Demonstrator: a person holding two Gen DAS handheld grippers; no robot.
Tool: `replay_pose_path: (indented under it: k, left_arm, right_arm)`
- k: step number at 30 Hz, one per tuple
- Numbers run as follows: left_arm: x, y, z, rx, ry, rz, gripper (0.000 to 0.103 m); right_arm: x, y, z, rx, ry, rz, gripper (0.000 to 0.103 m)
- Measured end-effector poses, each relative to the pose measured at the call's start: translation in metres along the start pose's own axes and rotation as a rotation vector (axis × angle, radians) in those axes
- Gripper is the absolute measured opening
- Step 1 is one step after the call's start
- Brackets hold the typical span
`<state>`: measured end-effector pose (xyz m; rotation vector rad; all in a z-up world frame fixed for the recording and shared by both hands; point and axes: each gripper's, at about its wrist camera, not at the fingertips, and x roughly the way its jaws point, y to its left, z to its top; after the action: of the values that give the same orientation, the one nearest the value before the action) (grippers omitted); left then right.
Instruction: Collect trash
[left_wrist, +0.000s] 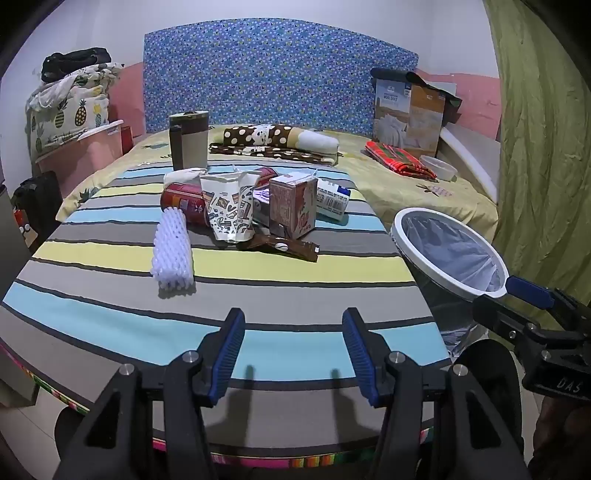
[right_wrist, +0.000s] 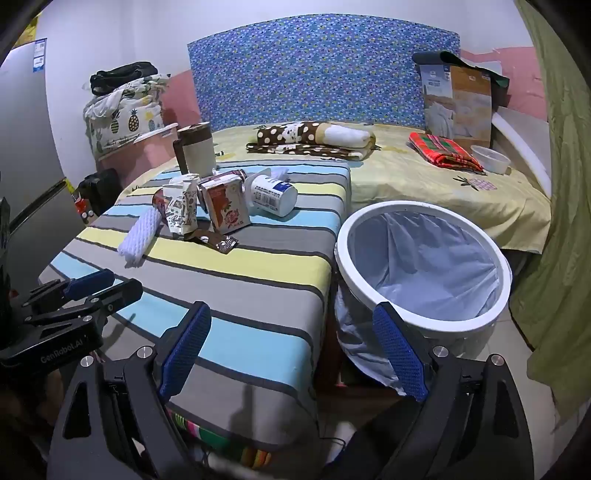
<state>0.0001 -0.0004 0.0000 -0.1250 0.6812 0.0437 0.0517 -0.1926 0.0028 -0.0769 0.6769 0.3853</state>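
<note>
Striped cloth (left_wrist: 110, 299) covers the work surface; soft, flat. Left view: left gripper (left_wrist: 293, 354) empty, jaws apart, short of the trash pile (left_wrist: 240, 210): ribbed white foam sleeve (left_wrist: 173, 251), crumpled printed paper cup (left_wrist: 231, 206), brown carton (left_wrist: 293, 206). Judged step: first pick not begun; foam sleeve lies nearest.

Right view: right gripper (right_wrist: 293, 354) wide, empty. Round white-rimmed lined bin (right_wrist: 424, 310) stands beside the table, apparently empty.

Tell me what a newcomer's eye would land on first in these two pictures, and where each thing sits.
First, the heap of trash in the middle of the striped cloth: a white foam net, a patterned paper bag, a brown carton and a tipped white cup. Next, the white-rimmed bin with its pale liner, standing at the table's right edge. Behind, a blue dotted headboard fills the wall.
</note>
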Motion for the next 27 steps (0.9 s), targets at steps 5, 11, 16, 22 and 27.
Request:
replay_pose_path:
  k: [5,11,16,22,27]
  left_arm:
    - [0.0007,-0.0008,0.0002,0.002,-0.004,0.004,0.057]
    - [-0.0032,-0.0035,0.0003,0.001,-0.012,-0.002,0.057]
    - [-0.0043,-0.0006,0.0005,0.002,-0.009,-0.002,0.057]
    - [-0.0030,0.0000,0.0017,0.006,-0.007,-0.003,0.057]
    - [-0.0033,-0.0006,0.0017,0.008,-0.008,-0.002,0.057]
  right_arm:
    - [0.0001,0.0002,0.0000,0.001,-0.002,0.001,0.090]
    - [0.0006,-0.0002,0.0002,0.001,-0.005,0.002,0.090]
    - [-0.0007,0.0001,0.0008,0.001,-0.007,0.001,0.090]
    - [-0.0013,-0.0006,0.0012,0.001,-0.010,0.002,0.090]
    - [-0.0011,-0.0008,0.0017,0.001,-0.009,0.001,0.090]
